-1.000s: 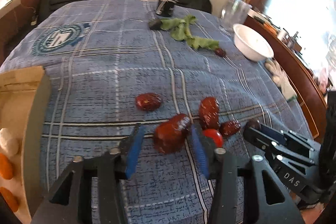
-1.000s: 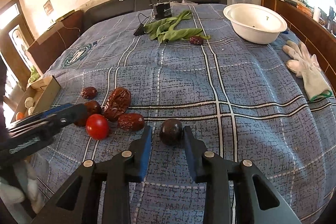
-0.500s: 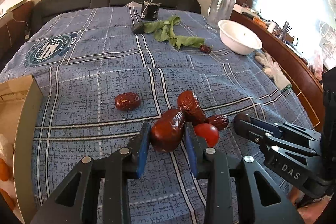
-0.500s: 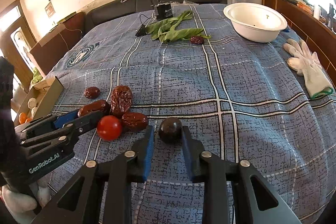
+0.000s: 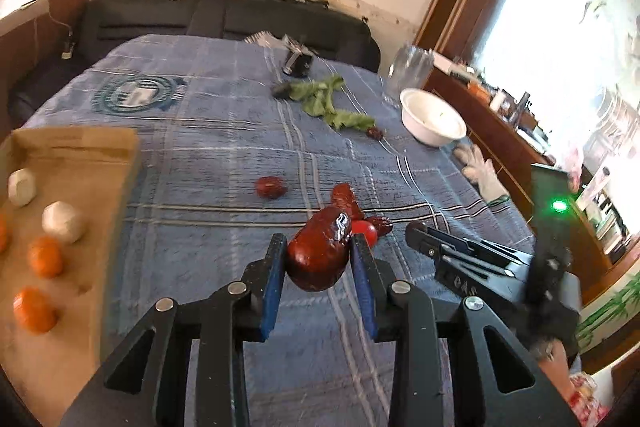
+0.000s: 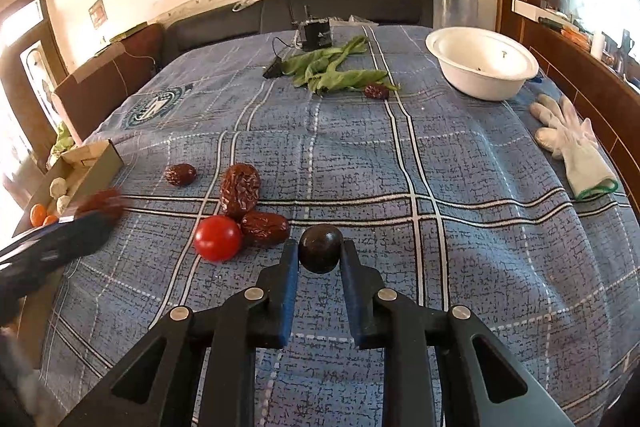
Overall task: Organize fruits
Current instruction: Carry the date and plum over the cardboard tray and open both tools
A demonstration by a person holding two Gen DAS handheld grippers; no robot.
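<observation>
Left wrist view: left tool [image 5: 318, 253] clenched on a red date [image 5: 319, 254], lifted; cardboard box [image 5: 80, 163] at left holds oranges; right tool [image 6: 319, 255] grips a dark round fruit [image 6: 320, 247]; three dates, a tomato [image 6: 217, 238] left on the tabletop.

the large red date [image 5: 318, 254], earlier loose between the left gripper [image 5: 318, 259] pads, is now clamped and raised; the dark round fruit [image 6: 320, 247] has been pinched by the right gripper [image 6: 319, 259].
</observation>
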